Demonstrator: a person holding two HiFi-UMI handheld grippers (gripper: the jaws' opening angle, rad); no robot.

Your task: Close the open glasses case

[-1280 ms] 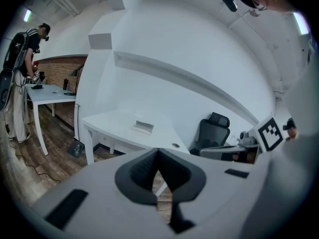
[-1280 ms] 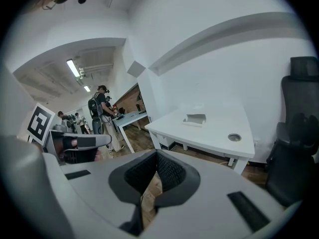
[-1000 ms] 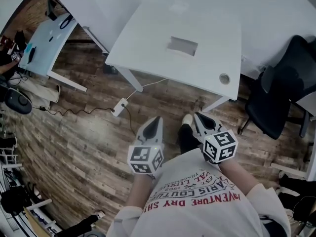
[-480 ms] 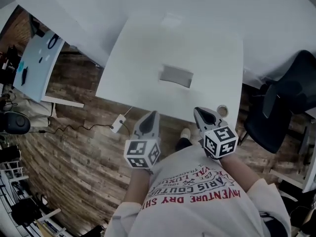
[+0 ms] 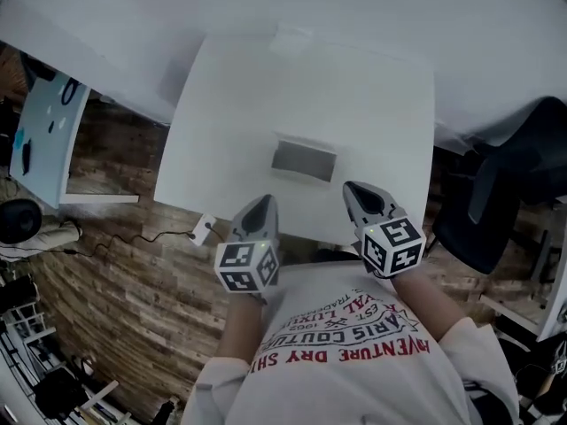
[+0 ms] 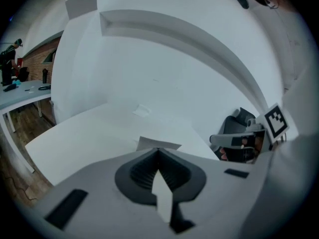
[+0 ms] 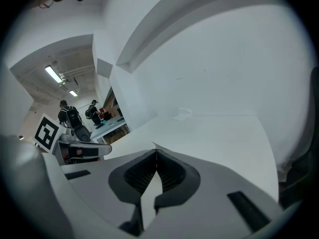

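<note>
The glasses case (image 5: 304,159) is a flat grey rectangle lying on the white table (image 5: 239,113), a little back from its near edge. My left gripper (image 5: 265,201) hovers at that edge, just short of the case and to its left, with jaws shut and empty. To the case's right, my right gripper (image 5: 349,187) is also shut and empty. In the left gripper view the case (image 6: 155,144) shows just past the closed left gripper (image 6: 158,150). The jaws of the right gripper (image 7: 156,152) meet in the right gripper view, hiding most of the case.
A small white object (image 5: 292,38) lies near the table's far edge. A black office chair (image 5: 509,180) stands to the right. To the left, over the wooden floor (image 5: 115,264), are a light-blue table (image 5: 44,135) and a power strip (image 5: 201,231). People (image 7: 67,116) stand far off.
The table and case have drawn nearer in the head view. Both grippers, earlier over the floor, now reach the table's near edge on either side of the case. Both stay shut.
</note>
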